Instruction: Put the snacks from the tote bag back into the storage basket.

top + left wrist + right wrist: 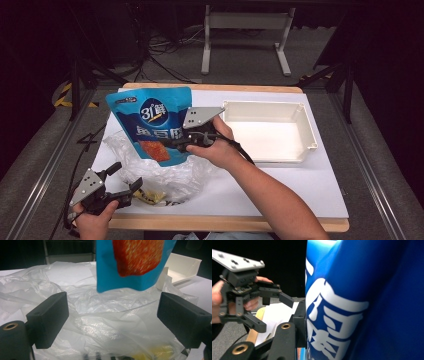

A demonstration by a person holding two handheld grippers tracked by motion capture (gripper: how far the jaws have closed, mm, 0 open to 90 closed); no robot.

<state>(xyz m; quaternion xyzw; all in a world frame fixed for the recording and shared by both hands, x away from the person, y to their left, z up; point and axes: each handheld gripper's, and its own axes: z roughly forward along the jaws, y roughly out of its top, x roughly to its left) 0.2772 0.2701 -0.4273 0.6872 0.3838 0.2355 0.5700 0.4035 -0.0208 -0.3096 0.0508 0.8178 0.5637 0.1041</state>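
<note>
While the blue snack pouch [150, 122] is held upright above the crumpled clear plastic bag [165, 172], it is pinched at its right edge by the right gripper [186, 142], whose jaws are pressed together on the foil so that it hangs free of the film. The left gripper [125, 182] is kept low at the bag's near-left edge with its jaws spread and nothing between them, apparently to steady the bag. The white tray [307, 135] stands empty to the right, probably as the destination.

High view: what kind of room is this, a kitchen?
Probably a recording lab, not a kitchen: a white-topped table ringed by dark metal framing, loose cables on a grey floor, and black surroundings.
</note>
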